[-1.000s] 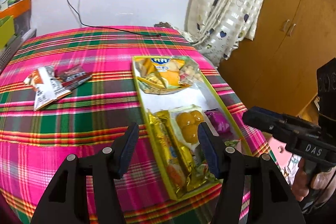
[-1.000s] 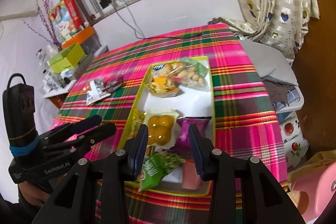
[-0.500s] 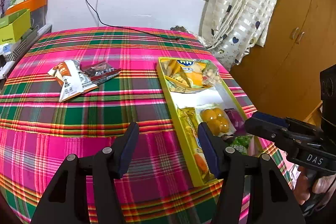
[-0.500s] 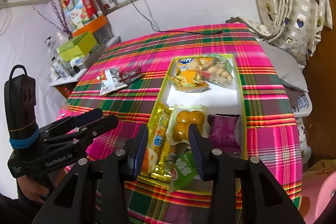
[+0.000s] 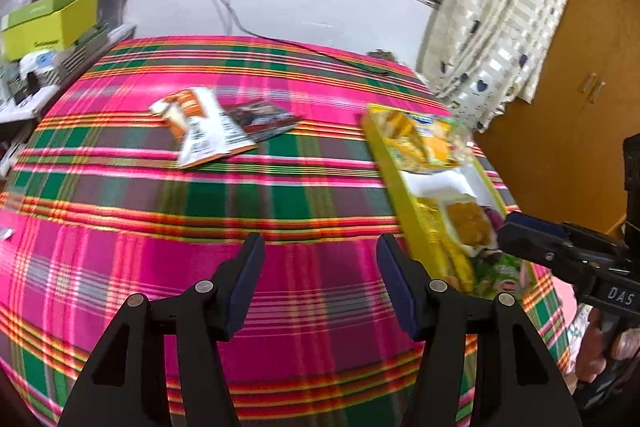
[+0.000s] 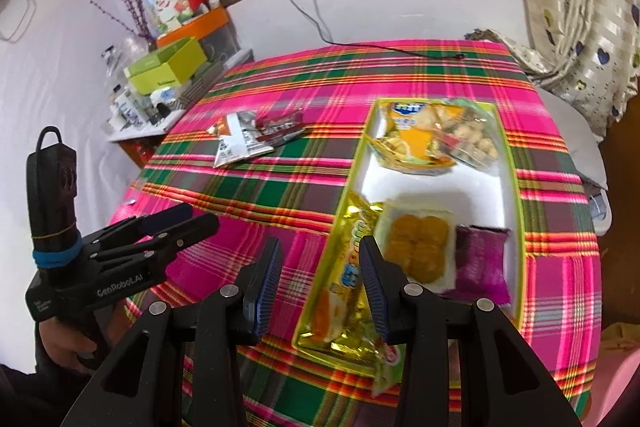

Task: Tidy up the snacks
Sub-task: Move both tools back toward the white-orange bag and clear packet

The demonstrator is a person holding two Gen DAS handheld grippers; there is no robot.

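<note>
Snacks mostly sit in long yellow-rimmed white tray point(image 6: 513, 163): gold packet point(image 6: 347, 283), purple pouch point(image 6: 482, 261). Left gripper point(image 5: 320, 281) and right gripper point(image 6: 320, 281) both spread, empty. Farther on plaid cloth, white-orange packet point(image 5: 204, 127) and dark red packet point(image 5: 264, 118) remain loose; judged nearly done.

A: What covers the worktop point(image 6: 400, 83)?
B: Woven plaid cloth, matt, in pink, green and orange. The tray point(image 6: 513, 163) on the right looks like glossy yellow card with a smooth white floor.

A: And the snacks?
B: Shiny plastic film. The gold packet point(image 6: 344, 291) is foil-bright; the purple packet point(image 6: 480, 259) looks duller.

A: The left claw point(image 5: 320, 283)?
B: Matt black plastic with ribbed blue pads point(image 5: 244, 279) and bright metal rivets. The far cupboard point(image 5: 568, 75) is smooth wood.
</note>
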